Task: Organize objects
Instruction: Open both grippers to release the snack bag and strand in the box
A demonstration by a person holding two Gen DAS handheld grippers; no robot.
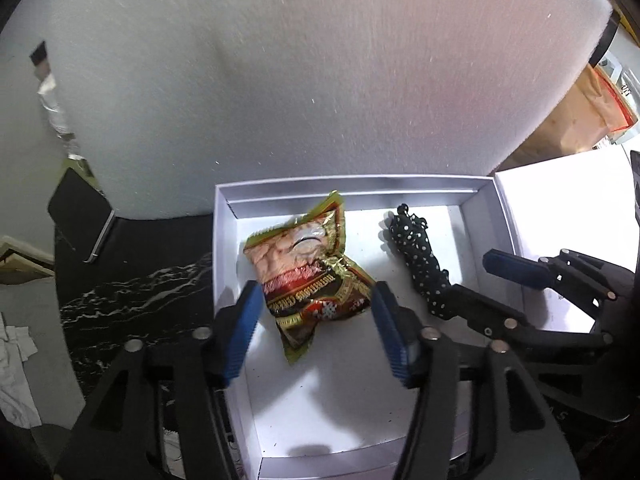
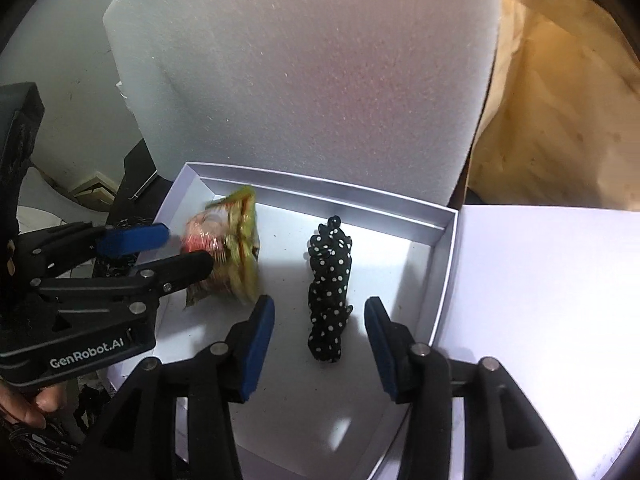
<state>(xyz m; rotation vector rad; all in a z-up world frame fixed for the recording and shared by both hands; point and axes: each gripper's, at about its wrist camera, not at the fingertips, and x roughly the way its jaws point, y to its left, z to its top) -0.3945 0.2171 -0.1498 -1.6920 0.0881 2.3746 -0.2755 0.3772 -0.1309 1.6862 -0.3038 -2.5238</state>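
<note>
- One white box (image 1: 476,194), with two things on its floor: one snack packet (image 1: 308,276) toward its left side and one black fabric piece with white dots (image 1: 420,264) toward its right, apart from each other.
- Two grippers, each with two blue-padded fingers.
- Left gripper (image 1: 316,328): fingers parted, one on either side of the packet's near end, with a gap between pads and wrapper; nothing is held.
- Right gripper (image 2: 320,340): fingers parted around the near end of the dotted fabric, not pressing on it.
- One white foam sheet (image 1: 320,60) stands behind the box.
- Only the left wrist view shows the dark marbled table (image 1: 132,292) left of the box and crumpled white cloth (image 1: 16,360) at the far left edge.
- Only the right wrist view shows a hand (image 2: 28,408) under the left gripper, and a wide white flat surface (image 2: 540,300) right of the box.
- The packet looks sharp in the left wrist view, blurred in the right.
</note>
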